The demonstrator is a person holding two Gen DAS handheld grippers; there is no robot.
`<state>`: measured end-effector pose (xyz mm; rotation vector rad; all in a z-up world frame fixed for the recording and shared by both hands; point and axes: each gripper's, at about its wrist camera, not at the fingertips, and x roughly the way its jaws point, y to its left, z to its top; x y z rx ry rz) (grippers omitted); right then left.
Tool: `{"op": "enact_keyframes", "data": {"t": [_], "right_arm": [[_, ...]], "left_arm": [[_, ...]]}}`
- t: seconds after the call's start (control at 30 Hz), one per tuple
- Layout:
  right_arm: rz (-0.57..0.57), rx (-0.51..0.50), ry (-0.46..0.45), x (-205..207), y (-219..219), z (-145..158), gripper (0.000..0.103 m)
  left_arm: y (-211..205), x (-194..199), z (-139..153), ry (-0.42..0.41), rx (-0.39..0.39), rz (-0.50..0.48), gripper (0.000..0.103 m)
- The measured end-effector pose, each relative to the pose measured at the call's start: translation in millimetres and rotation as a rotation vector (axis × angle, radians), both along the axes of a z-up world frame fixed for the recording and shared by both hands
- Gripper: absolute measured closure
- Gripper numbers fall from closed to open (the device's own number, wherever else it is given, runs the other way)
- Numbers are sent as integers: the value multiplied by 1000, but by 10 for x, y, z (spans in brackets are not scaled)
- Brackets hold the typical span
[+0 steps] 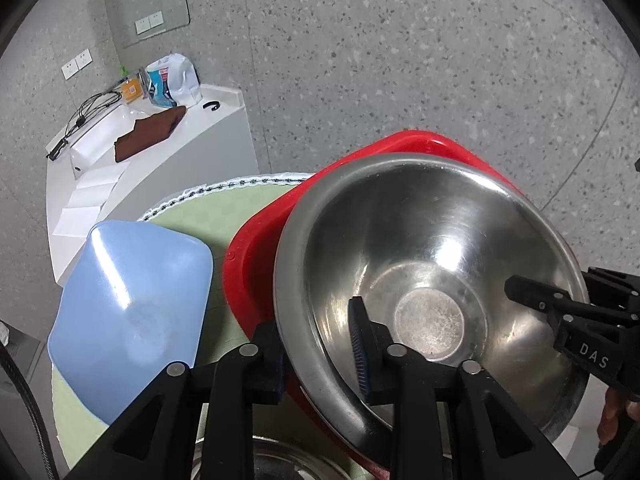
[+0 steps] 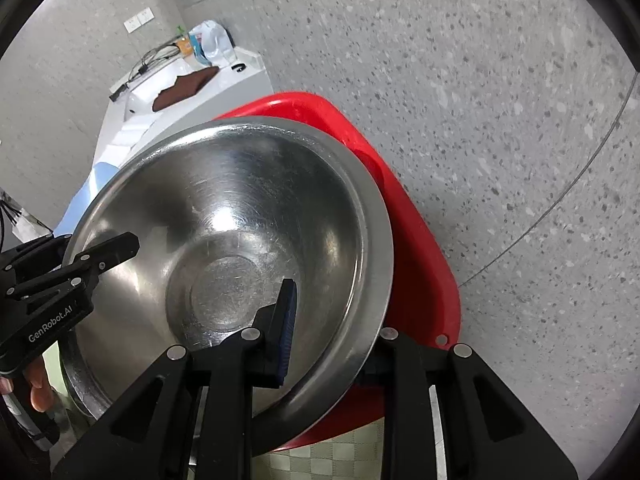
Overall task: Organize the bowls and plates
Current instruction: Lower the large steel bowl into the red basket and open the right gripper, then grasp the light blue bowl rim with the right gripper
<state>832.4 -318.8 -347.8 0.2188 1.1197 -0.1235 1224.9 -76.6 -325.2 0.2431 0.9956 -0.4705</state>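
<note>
A large steel bowl (image 1: 432, 280) is held over a red square plate (image 1: 256, 264) on a round green table (image 1: 208, 216). My left gripper (image 1: 320, 348) is shut on the bowl's near-left rim, one finger inside and one outside. My right gripper (image 2: 332, 332) is shut on the opposite rim (image 2: 372, 280), one finger inside. Each gripper also shows in the other's view: the right one (image 1: 560, 304), the left one (image 2: 80, 264). A blue square plate (image 1: 128, 312) lies to the left. Another steel bowl (image 1: 272, 460) shows partly below.
A white counter (image 1: 160, 152) with a brown cloth (image 1: 152, 132), cables and bags stands behind the table. Grey speckled floor (image 1: 400, 60) surrounds the table. The red plate overhangs the table's far edge.
</note>
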Motion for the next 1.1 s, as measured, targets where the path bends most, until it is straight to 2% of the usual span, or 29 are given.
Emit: {"op": "enact_keyframes", "data": {"t": [0.13, 0.23, 0.3, 0.37, 0.43, 0.57, 0.77, 0.83, 0.97, 1.1], "right_arm": [[11, -8, 8, 22, 5, -9, 73], [18, 2, 16, 30, 27, 12, 61], [23, 5, 21, 29, 53, 42, 41], [21, -11, 21, 27, 73, 83, 28], [19, -2, 29, 23, 77, 95, 28], [1, -14, 7, -45, 91, 218, 28], [-31, -81, -61, -195, 231, 554, 28], [-2, -97, -111, -206, 409, 744, 28], [75, -90, -166, -69, 811, 975, 28], [148, -54, -158, 217, 1334, 983, 28]], "left_arm": [[-83, -51, -24, 2, -10, -30, 57], [-2, -201, 64, 10, -13, -26, 49], [74, -294, 130, 5, -21, -22, 44], [146, -362, 191, 5, -33, -23, 38], [206, -425, 248, -4, -29, -15, 30], [394, -570, 446, -62, -45, 0, 23], [969, -727, 736, -128, -68, 120, 16], [1270, -748, 814, -146, -91, 171, 14], [1905, -666, 839, -168, -76, 288, 13], [2395, -557, 721, -146, -65, 375, 12]]}}
